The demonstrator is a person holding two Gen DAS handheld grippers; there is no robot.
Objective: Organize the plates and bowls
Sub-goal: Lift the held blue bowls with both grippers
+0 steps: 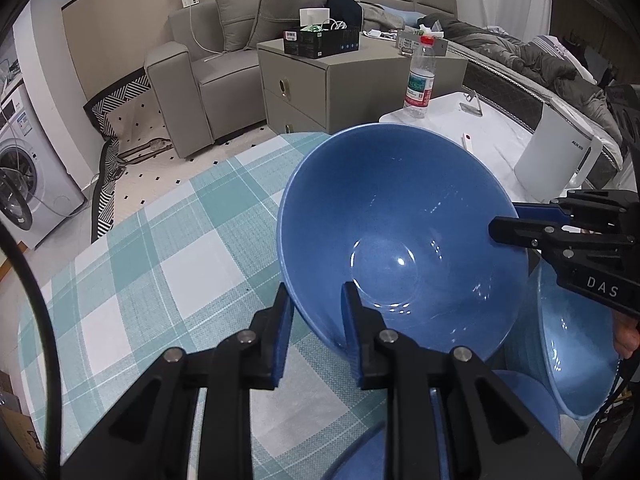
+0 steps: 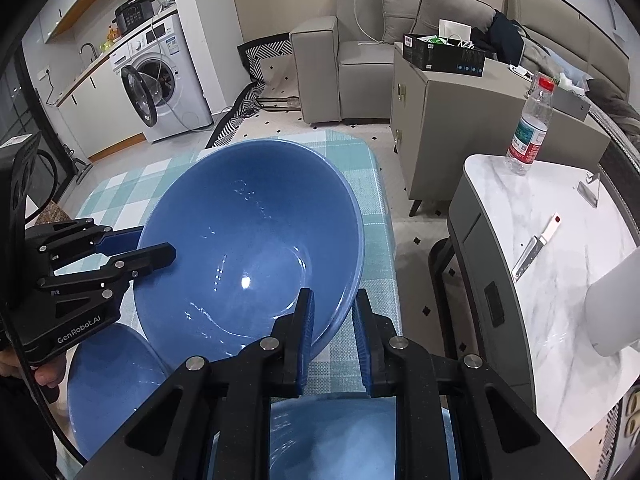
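A large blue bowl (image 1: 400,216) (image 2: 248,236) hangs tilted over the green-and-white checked tablecloth (image 1: 168,248). My left gripper (image 1: 316,294) is shut on its near rim, one finger inside the bowl and one outside. My right gripper (image 2: 334,298) is shut on the opposite rim in the same way. Each gripper shows in the other's view: the right gripper (image 1: 505,225) at the bowl's right edge, the left gripper (image 2: 157,249) at its left edge. A lighter blue bowl (image 1: 576,360) (image 2: 112,380) sits below, and another blue dish (image 2: 332,436) lies under my right gripper.
A marble-topped side table (image 2: 520,208) carries a water bottle (image 2: 528,128), a knife (image 2: 532,252) and a white kettle (image 1: 556,156). A grey nightstand (image 1: 304,84), a sofa (image 1: 200,80) and a washing machine (image 2: 160,84) stand beyond the table.
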